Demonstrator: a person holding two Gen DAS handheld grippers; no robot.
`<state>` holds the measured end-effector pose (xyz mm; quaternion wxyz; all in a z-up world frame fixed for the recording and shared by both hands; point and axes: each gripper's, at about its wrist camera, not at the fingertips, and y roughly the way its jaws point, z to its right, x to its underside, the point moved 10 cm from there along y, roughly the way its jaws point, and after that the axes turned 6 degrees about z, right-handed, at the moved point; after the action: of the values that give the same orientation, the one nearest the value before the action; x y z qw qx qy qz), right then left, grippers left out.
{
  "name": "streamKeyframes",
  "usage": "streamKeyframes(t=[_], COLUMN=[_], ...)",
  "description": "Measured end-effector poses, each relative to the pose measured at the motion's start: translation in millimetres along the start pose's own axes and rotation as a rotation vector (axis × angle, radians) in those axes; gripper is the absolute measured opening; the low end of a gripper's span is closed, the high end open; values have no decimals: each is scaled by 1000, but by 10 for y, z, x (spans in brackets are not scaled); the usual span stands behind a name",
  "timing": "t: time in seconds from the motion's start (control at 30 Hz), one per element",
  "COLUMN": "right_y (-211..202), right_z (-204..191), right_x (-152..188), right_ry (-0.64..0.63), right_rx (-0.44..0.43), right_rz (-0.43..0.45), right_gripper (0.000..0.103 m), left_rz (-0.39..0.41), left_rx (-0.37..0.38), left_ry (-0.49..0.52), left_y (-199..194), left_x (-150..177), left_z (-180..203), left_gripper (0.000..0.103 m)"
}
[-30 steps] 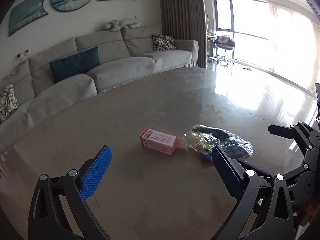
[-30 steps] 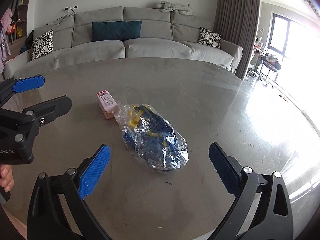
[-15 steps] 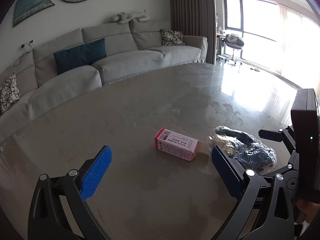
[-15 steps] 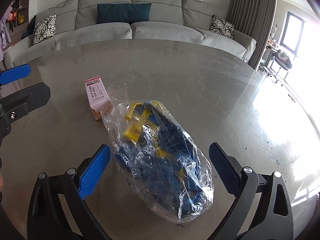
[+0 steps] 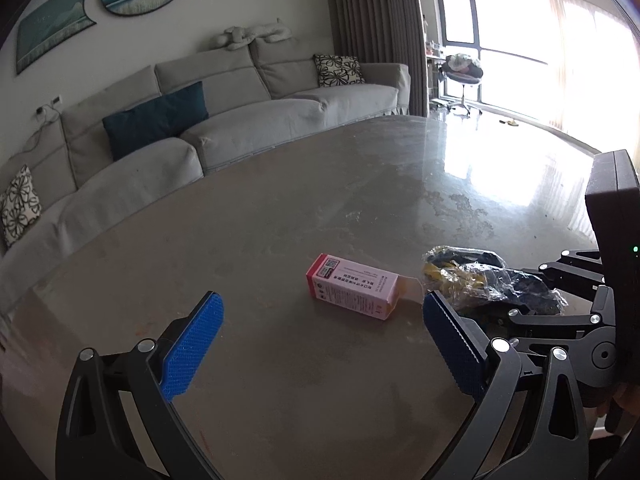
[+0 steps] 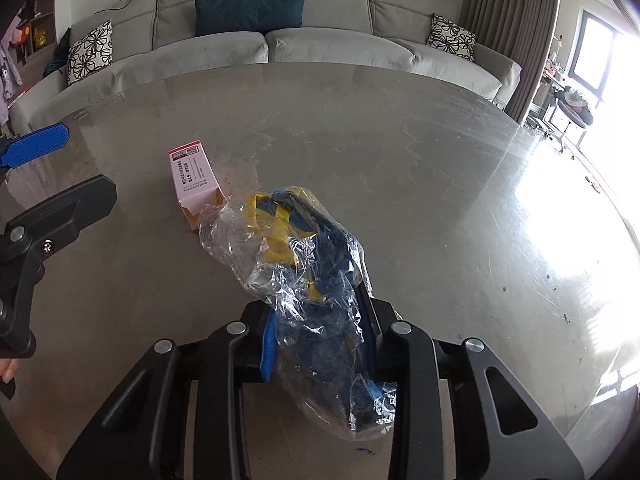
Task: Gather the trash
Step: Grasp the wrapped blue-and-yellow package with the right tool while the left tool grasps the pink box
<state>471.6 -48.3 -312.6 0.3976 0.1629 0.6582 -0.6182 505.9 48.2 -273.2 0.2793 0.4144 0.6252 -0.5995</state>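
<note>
Nearest us, the right gripper (image 6: 320, 344) is closing its jaws on the bag (image 6: 316, 292), a crumpled clear wrapper with blue and yellow contents; the pads already press its near end, and it lies on the table (image 6: 400, 160). The left gripper (image 5: 320, 344) is spread wide and holds nothing. Just beyond, the pink box (image 5: 354, 291) lies on its side, touching or nearly touching the bag's far end. Farther off stands the sofa (image 6: 260, 40). We judge the task barely begun: 1 of 2 items is being seized, the box is untouched, and no bin is visible.
</note>
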Motion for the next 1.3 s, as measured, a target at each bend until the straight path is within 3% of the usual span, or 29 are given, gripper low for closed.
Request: streamKeyframes(t=[0.2,0.67,0.83,1.03,1.2,1.23,1.27,1.3], right_y=[-82,-119,-80,-129,-181,-187,-192,-202], right_z=[21,96,58,100,185,186,178,184], right_x=[-39,-542,-577,-567,-508,-498,-496,-487], right_ry=[-11,-8,-8,-7,5,7,9,11], right_rx=[9,8,-2,-5,0,1,2,4], right_rz=[18,108,111,118,123,123,123,124], right_gripper=[30,30,30,30,30,30,30,30], left_rz=[-26,-112,-121,-165,-221,-230,-248,-252], left_rx=[41,96,131,104,113,118,123,91], left_ry=[-33,-30,-33,-12,-80,-106,-122,-117], left_y=[130,488,574,750,845,857,880,883], left_x=[2,141,97,86,162,180,223,239], left_z=[51,100,285,406,339,313,295,256], left_gripper=[98,98,98,98,97,86,62,55])
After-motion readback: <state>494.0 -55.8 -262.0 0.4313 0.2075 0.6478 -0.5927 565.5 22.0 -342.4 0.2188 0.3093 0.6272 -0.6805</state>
